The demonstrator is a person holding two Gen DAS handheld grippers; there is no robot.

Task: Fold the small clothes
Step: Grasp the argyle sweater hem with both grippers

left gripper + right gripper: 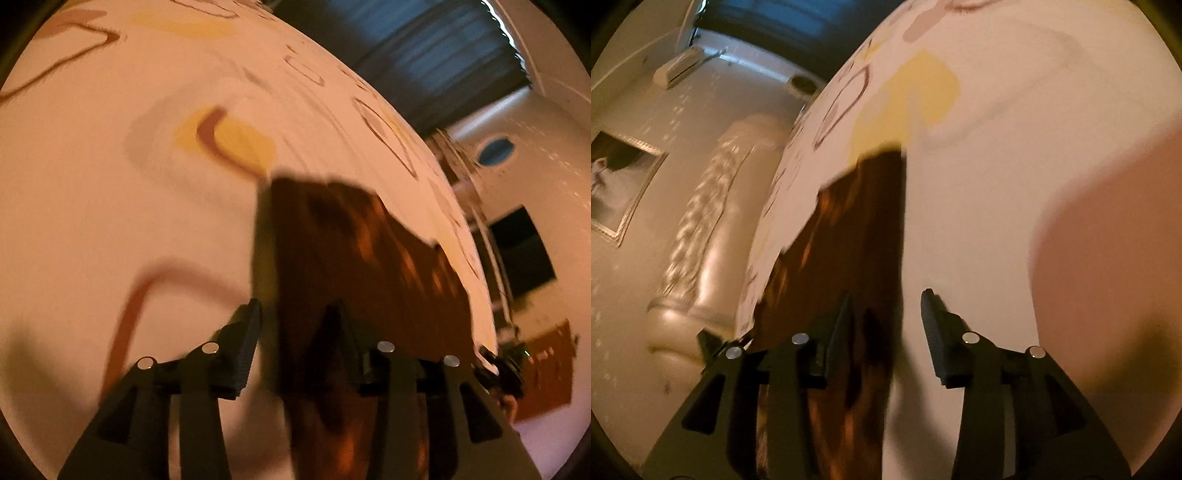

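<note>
Both views are blurred with motion, so this is a fast moment. The brown garment (pixel 354 251) lies spread on the bed sheet (pixel 110 206), a pale sheet printed with yellow patches and brown loops, and it runs from the middle of the bed toward the near edge, right under both tools. The left gripper (pixel 295 317) has its jaws parted, one finger over bare sheet and the other over the cloth, straddling the garment's left edge; nothing is pinched between them that I can see. The right gripper (pixel 886 306) is parted as well, its left finger over the garment (pixel 857 221) and its right finger over the sheet (pixel 997 184), so it straddles the opposite long edge. That looks like the set-up for a fold: each side lined up on its own border, neither closed yet. To do it well, I'd say bring both down so the lower finger slides under just the one layer of cloth, not the sheet with it, and close at matching spots along the two edges so the fold comes over square. The fabric looks soft and limp, so expect sag between the two holds; lift together, carry across low, and lay it flat before letting go.
</note>
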